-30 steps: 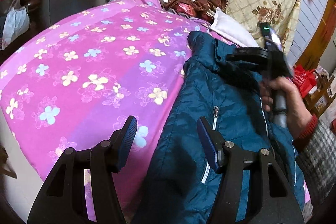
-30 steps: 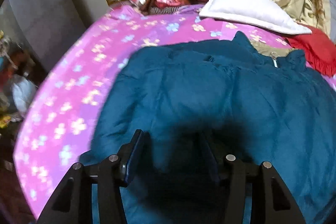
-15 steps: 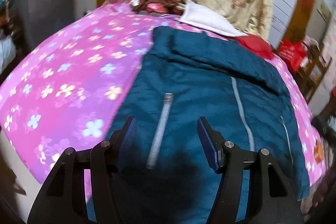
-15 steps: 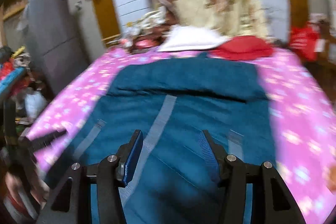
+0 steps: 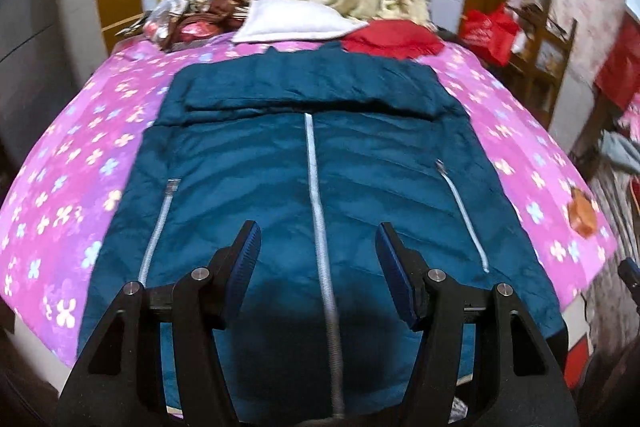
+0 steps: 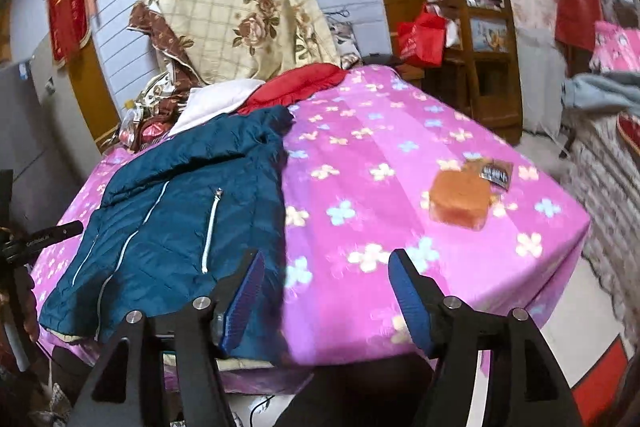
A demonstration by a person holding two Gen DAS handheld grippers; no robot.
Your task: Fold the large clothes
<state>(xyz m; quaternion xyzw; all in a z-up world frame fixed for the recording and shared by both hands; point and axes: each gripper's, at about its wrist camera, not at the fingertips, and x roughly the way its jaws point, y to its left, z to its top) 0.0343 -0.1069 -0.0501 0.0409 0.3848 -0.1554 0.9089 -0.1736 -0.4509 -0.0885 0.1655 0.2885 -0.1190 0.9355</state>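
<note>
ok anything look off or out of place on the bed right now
One stray thing: an orange-brown pouch with a dark packet lies on the pink bedspread, right of the blue jacket. The jacket itself lies flat, zipped, sleeves folded across its top.

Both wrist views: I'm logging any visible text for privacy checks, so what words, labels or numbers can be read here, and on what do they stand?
None reads for certain.
Black bar at the right view's left edge: pale lettering, too small to make out.
Dark packet beside the orange pouch on the bedsheet: pale print, blurred.
Red wall hanging: markings blurred.
Red bag: nothing legible.
Blue jacket: no label in view.
</note>
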